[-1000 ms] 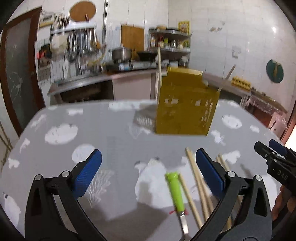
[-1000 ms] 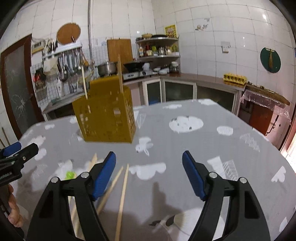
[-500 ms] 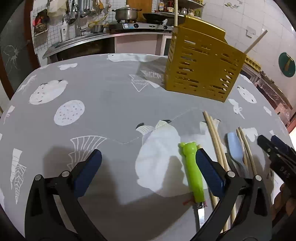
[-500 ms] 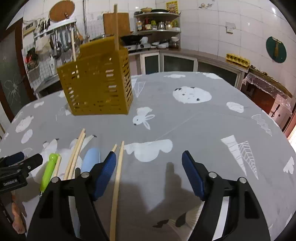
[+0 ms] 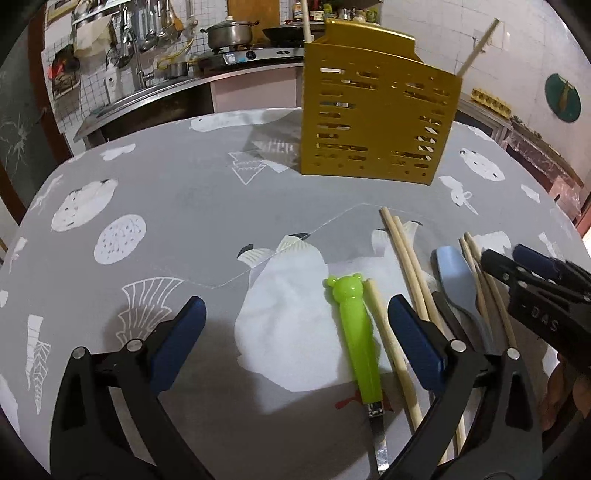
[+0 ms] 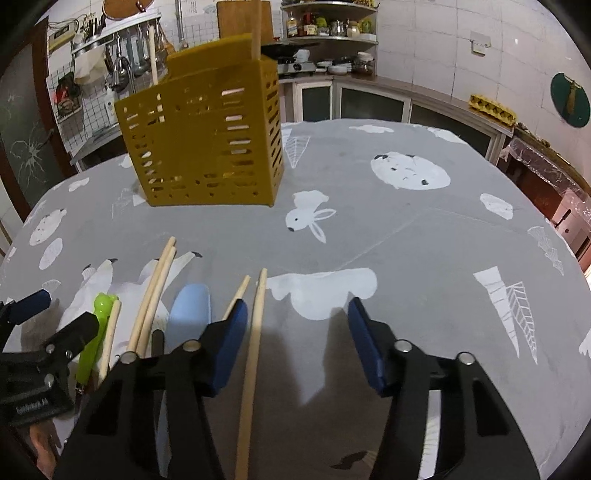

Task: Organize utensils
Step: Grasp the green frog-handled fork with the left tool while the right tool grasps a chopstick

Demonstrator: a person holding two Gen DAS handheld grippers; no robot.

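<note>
A yellow slotted utensil holder (image 5: 376, 118) stands on the grey table with two chopsticks in it; it also shows in the right wrist view (image 6: 207, 144). Loose utensils lie in front of it: a green bear-handled knife (image 5: 356, 339), several wooden chopsticks (image 5: 406, 266) and a light blue spoon (image 5: 458, 284). My left gripper (image 5: 295, 339) is open and empty, low over the table, with the knife between its fingers. My right gripper (image 6: 295, 339) is open and empty, with one chopstick (image 6: 255, 350) lying between its fingers near the left one. The knife (image 6: 92, 336) and spoon (image 6: 190, 314) lie to its left.
The round table wears a grey cloth (image 6: 424, 240) with white prints. Behind it are a kitchen counter with a pot (image 5: 229, 33), hanging utensils and shelves (image 6: 328, 33). The right gripper shows at the right edge of the left wrist view (image 5: 535, 280).
Both grippers have tilted down and come nearer the table. The loose utensils now lie closer beneath them. Both stay open.
</note>
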